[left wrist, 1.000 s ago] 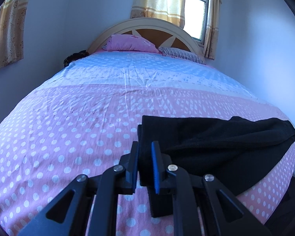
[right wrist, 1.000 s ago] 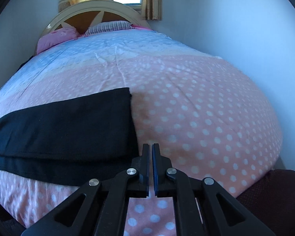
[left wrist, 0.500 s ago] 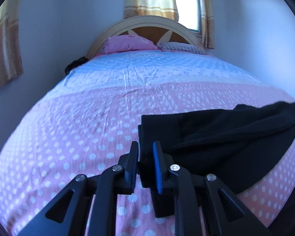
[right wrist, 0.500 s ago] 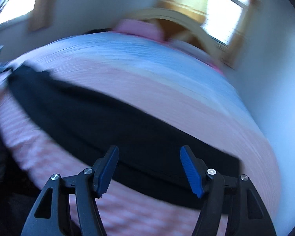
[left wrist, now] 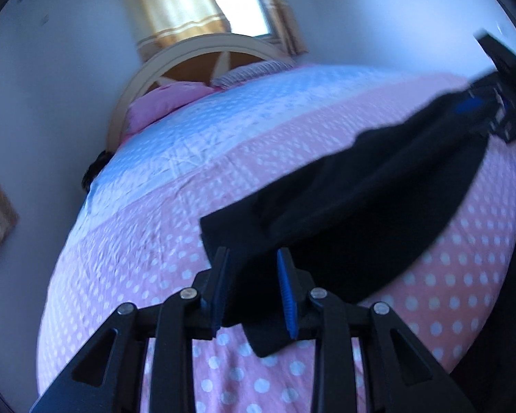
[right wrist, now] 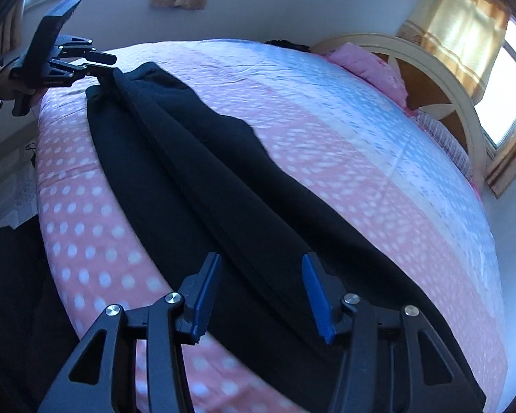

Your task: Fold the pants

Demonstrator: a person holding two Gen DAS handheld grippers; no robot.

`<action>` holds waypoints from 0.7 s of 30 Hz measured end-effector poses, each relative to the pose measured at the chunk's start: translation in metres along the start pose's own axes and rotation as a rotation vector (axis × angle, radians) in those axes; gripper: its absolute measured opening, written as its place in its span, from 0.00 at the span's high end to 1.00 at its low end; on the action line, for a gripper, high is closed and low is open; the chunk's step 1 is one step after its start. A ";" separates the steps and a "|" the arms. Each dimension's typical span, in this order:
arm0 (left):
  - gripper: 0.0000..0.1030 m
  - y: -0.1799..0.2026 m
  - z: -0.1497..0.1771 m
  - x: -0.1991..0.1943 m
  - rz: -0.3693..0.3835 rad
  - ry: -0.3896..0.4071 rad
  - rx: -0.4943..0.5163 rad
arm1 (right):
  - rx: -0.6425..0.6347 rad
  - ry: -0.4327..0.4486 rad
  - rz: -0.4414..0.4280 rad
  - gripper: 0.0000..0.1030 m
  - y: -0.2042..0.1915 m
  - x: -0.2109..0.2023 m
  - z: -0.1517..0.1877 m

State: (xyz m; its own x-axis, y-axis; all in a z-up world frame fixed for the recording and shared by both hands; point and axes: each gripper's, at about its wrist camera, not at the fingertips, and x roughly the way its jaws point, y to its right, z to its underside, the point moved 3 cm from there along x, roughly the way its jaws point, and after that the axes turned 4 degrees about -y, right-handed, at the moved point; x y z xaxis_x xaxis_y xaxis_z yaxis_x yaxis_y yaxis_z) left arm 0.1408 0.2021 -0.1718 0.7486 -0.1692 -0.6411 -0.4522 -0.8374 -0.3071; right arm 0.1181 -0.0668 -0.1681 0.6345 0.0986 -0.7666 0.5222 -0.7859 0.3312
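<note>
The black pants lie stretched in a long band across the near end of the bed, already doubled lengthwise so one leg rests over the other with a soft ridge running down the middle. The cloth looks limp and light, a matte knit that sags and creases wherever it is lifted, so it should drape rather than hold a shape, and a pinch on a single layer would likely let the under layer slide away. The left gripper has one end of the pants between its fingers, which stand a little apart around a bunched corner of fabric; from the right wrist view that same gripper appears pinched at the far tip of the band, though whether it is truly biting I cannot tell. The right gripper hovers over the other end with its blue pads spread wide, nothing between them. The best hold, I judge, is at the end hems, through both layers at once. Around all this, the pink dotted bedspread gives a soft, grippy bed for the fold, with pillows and the arched headboard well apart from the work.
</note>
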 end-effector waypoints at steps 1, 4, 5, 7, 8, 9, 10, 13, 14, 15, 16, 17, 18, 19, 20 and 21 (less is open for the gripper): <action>0.68 0.003 0.001 0.003 -0.004 -0.012 0.021 | -0.005 -0.005 -0.001 0.51 -0.001 0.004 -0.003; 0.69 0.004 0.000 0.006 -0.016 -0.026 0.033 | -0.038 -0.018 0.050 0.51 -0.011 0.019 -0.015; 0.73 0.002 -0.001 0.006 -0.013 -0.028 0.031 | -0.044 -0.022 0.057 0.51 -0.011 0.022 -0.018; 0.79 0.002 -0.003 0.005 0.004 -0.032 0.035 | -0.039 -0.034 0.048 0.59 -0.009 0.026 -0.020; 0.85 0.004 -0.004 0.005 0.005 -0.039 0.052 | -0.044 -0.038 0.054 0.75 -0.009 0.029 -0.021; 0.89 0.005 -0.004 0.006 -0.002 -0.045 0.074 | -0.049 -0.038 0.059 0.89 -0.010 0.030 -0.022; 0.89 0.008 -0.005 0.005 -0.013 -0.047 0.097 | -0.053 -0.040 0.066 0.92 -0.010 0.030 -0.022; 0.91 0.009 -0.011 -0.001 -0.054 -0.021 0.128 | -0.044 -0.026 0.063 0.98 -0.008 0.023 -0.024; 0.91 0.007 -0.013 -0.004 -0.060 -0.007 0.126 | -0.037 -0.014 0.066 0.98 -0.006 0.019 -0.026; 0.91 0.005 -0.015 -0.008 -0.061 0.008 0.120 | -0.032 -0.005 0.064 0.98 -0.005 0.014 -0.026; 0.91 0.002 -0.017 -0.014 -0.059 0.032 0.109 | -0.028 0.008 0.064 0.98 -0.003 0.008 -0.026; 0.91 0.001 -0.018 -0.017 -0.060 0.041 0.109 | -0.027 0.017 0.063 0.98 -0.003 0.001 -0.025; 0.91 0.002 -0.017 -0.020 -0.064 0.047 0.115 | -0.029 0.020 0.058 0.98 -0.003 -0.002 -0.024; 0.91 0.003 -0.015 -0.021 -0.063 0.049 0.121 | -0.034 0.021 0.054 0.98 -0.004 -0.006 -0.023; 0.91 0.005 -0.012 -0.021 -0.062 0.049 0.129 | -0.037 0.019 0.052 0.98 -0.006 -0.007 -0.022; 0.91 0.008 -0.008 -0.020 -0.063 0.044 0.137 | -0.043 0.015 0.048 0.98 -0.007 -0.007 -0.019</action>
State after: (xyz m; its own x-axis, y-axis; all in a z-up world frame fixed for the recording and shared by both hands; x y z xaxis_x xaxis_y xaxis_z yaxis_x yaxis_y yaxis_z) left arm 0.1263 0.1941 -0.1561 0.7965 -0.1437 -0.5873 -0.4636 -0.7688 -0.4406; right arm 0.1209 -0.0502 -0.1541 0.6676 0.0709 -0.7411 0.5147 -0.7632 0.3906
